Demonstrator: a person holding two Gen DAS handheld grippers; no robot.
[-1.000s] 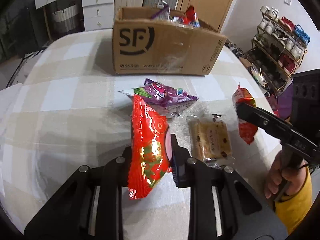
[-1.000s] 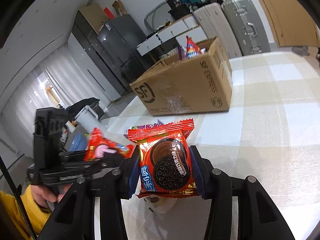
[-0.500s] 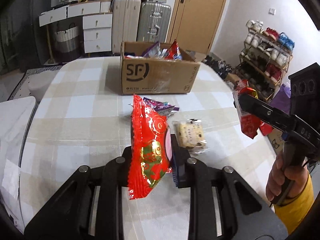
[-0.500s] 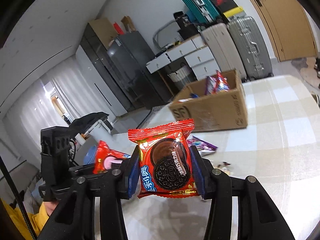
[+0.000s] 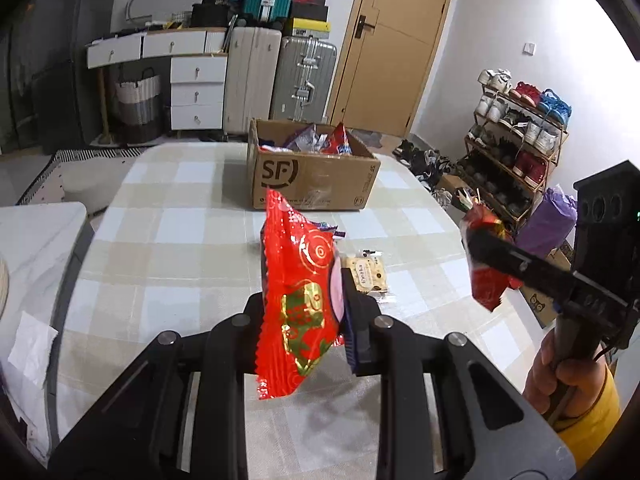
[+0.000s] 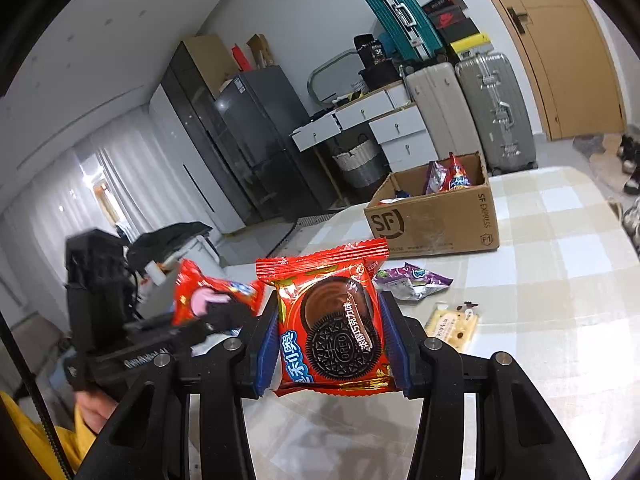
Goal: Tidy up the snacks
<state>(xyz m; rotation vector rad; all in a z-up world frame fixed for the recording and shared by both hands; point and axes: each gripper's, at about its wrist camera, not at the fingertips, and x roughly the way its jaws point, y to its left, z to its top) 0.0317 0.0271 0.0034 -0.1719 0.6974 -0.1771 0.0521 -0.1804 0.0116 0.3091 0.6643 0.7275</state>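
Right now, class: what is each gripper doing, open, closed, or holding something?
Left gripper: closed on a red foil snack packet with gold print.
Right gripper: closed on a red Oreo biscuit packet.

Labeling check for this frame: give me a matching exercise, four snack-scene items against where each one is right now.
Items:
1. Oreo packet
2. red pink-print packet
3. purple packet
4. cardboard box

Places:
A. lying flat on the table
B. clamped in the left gripper
C. standing on the far side of the table, snacks inside
D. clamped in the right gripper

Pairs: 1-D, 2-B, 3-A, 4-C
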